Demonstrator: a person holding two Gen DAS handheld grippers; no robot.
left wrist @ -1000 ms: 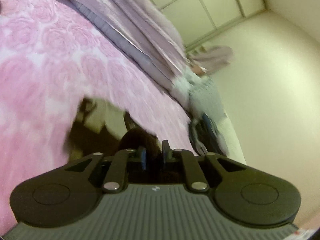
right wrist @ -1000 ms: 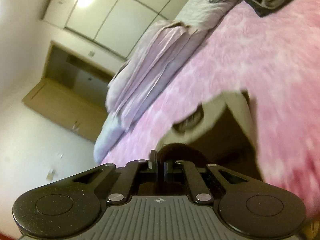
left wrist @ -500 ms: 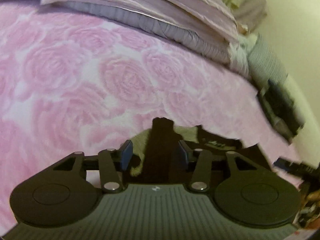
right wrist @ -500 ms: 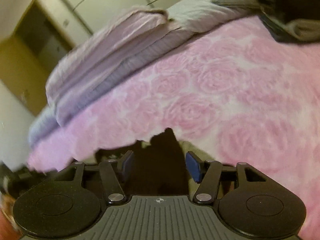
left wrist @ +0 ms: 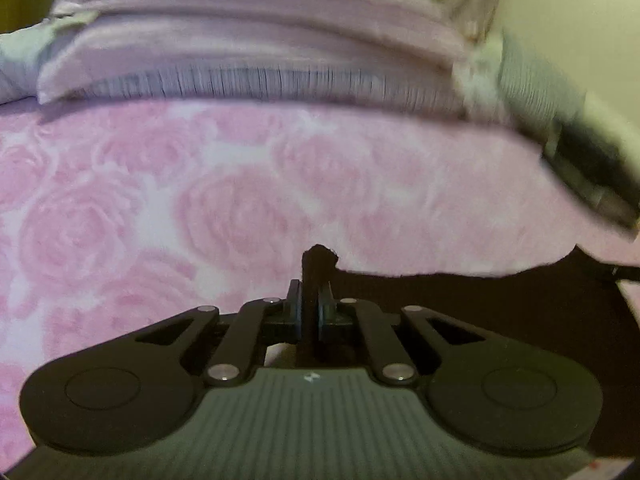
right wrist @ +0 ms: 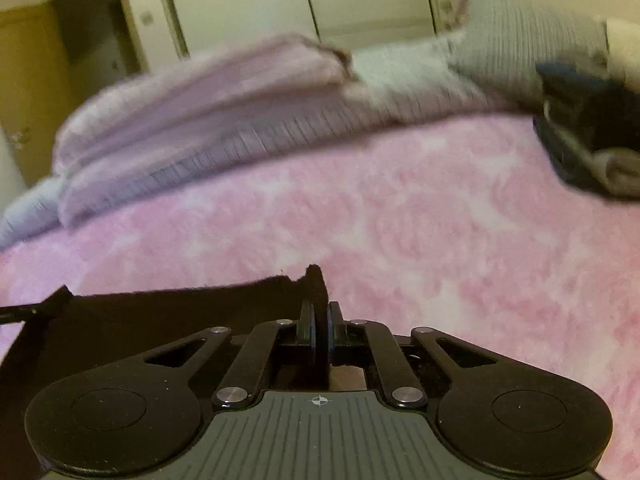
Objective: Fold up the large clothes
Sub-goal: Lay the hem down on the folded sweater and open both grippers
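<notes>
Two grippers, one dark garment, one bed. Left gripper (left wrist: 309, 300): fingers have just snapped closed, nearly together, pinching a fold of the dark garment (left wrist: 460, 304) that pokes up as a small tuft just above the tips at frame centre. From there the garment's top edge runs right across the lower right of the left wrist view, lying on the pink rose-print bedspread (left wrist: 200, 208). Right gripper (right wrist: 320, 326): same story, fingers just closed and clamped on another corner of the same garment (right wrist: 160, 316), tuft sticking up above the tips; here the cloth stretches off to the lower left of the frame. So one garment, held at two points, spread low along the near edge of the bed between the two grippers. Upper part of both views: one folded lilac duvet (left wrist: 248, 52) stacked in several layers across the far side of the bed, a grey ribbed knit item (right wrist: 520, 48) at its right end, and one dark pile of clothes (right wrist: 588, 120) at the right edge. Pale wardrobe doors (right wrist: 240, 4) in the upper middle of the right wrist view, wooden cabinet (right wrist: 28, 92) upper left. Both frames motion-blurred, so fine detail on the far piles can't be told.
</notes>
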